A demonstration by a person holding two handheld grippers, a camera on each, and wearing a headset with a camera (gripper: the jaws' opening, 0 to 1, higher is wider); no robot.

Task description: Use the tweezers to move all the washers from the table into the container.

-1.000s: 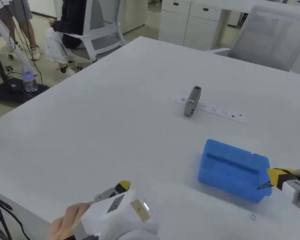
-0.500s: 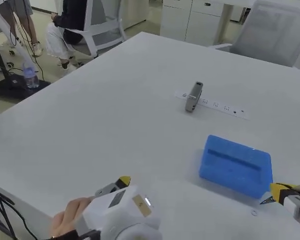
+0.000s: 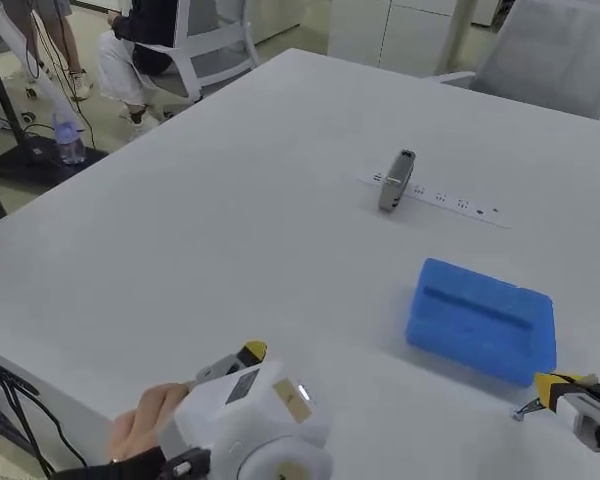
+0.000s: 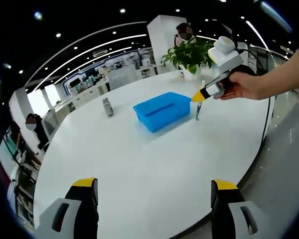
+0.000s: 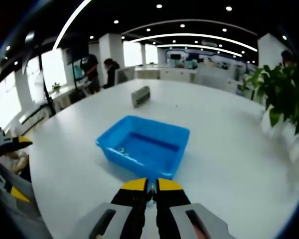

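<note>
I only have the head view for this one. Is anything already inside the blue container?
Observer: The right gripper view looks into the container: small pale specks lie on its floor near the left wall, too small to name.
Operator: Is the left tool holding anything?
Observer: No. The left gripper view shows the left tool with its jaws wide apart and nothing between them.
Operator: And the right tool?
Observer: The right tool is shut on the tweezers, whose tips point down at the table beside the container.
</note>
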